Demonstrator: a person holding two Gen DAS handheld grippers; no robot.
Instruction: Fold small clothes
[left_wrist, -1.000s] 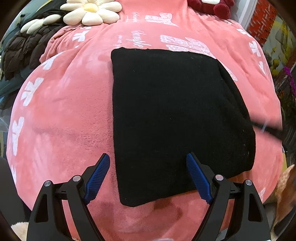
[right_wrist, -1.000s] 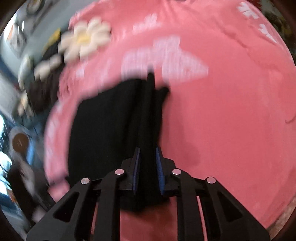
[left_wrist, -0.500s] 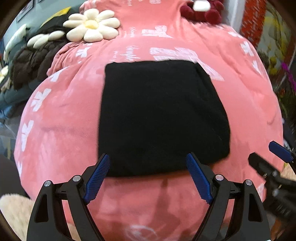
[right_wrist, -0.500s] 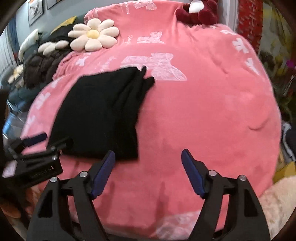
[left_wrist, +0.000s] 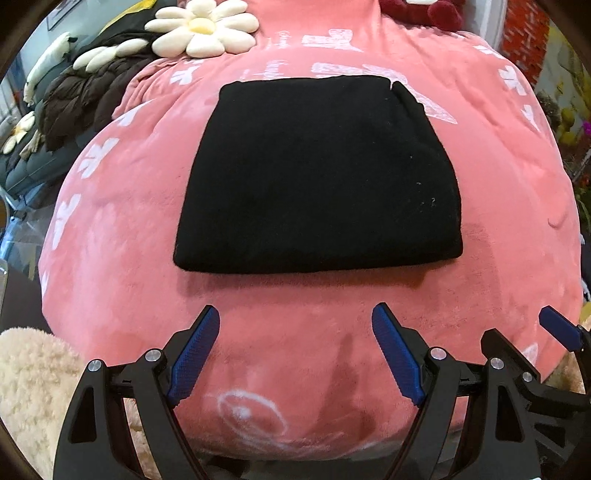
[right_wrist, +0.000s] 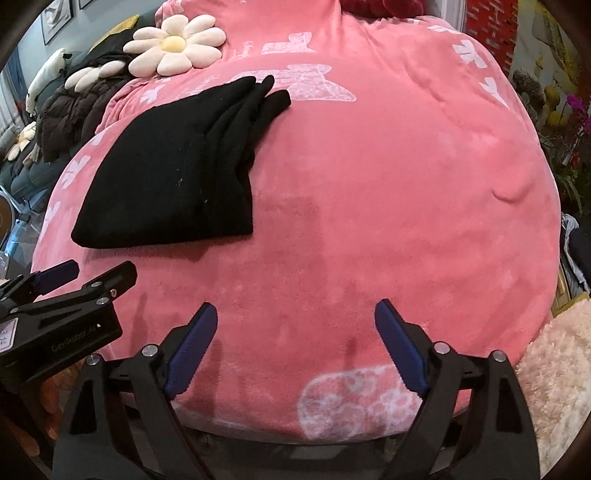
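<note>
The folded garment (left_wrist: 317, 177) lies on the blanket (left_wrist: 498, 221), daisy cushion (left_wrist: 203, 31) behind it.

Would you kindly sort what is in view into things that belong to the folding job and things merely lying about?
Job:
- black garment, folded, on the pink blanket
- left gripper, empty
- right gripper, jaws opening, empty

Lying about:
- daisy cushion
- dark jacket
- cream fleece

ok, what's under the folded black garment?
The black garment lies flat on the pink blanket, whose white butterfly print shows just beyond its far edge. Whatever is printed or lying directly beneath the garment is covered and cannot be seen.
</note>
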